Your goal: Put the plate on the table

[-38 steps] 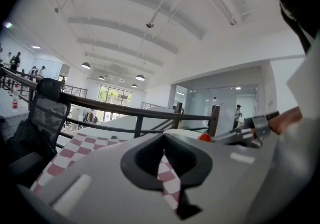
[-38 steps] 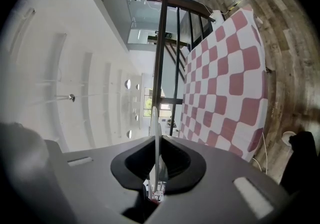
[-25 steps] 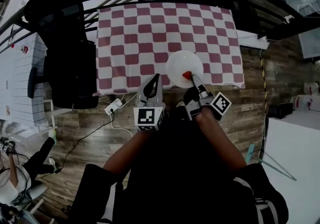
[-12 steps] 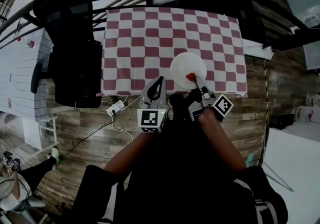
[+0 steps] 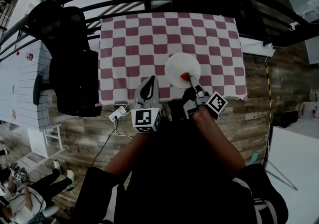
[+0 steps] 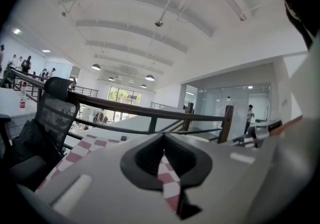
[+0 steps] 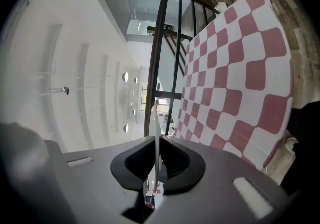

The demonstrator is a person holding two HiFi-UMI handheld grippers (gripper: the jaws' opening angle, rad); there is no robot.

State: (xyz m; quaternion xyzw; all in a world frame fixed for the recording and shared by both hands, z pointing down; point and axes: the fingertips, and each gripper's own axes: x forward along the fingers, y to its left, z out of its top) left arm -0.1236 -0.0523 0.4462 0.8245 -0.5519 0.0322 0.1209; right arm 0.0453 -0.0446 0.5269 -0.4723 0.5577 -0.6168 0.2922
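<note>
Head view, read from the table's left side across to its right: a black office chair [image 5: 70,68] stands against the left edge of the table [image 5: 129,33], whose top is covered by a red-and-white checked cloth. Just off the table's near edge, the left gripper [image 5: 151,82] hangs with its jaws drawn together; the left gripper view shows only a thin slit of checked cloth between them and nothing gripped [image 6: 165,168]. To the right of it, over the near part of the table and right of its middle, is the white plate [image 5: 180,66]. The right gripper [image 5: 186,76] pinches the plate's near rim, and in the right gripper view the plate's thin edge [image 7: 156,133] runs straight up between the closed jaws, with the cloth spread out off to one side. Whether the plate touches the cloth cannot be told for sure; by the look of it, it is held just above. So the carry to the table seems done, while lowering it flat and letting go remain.
</note>
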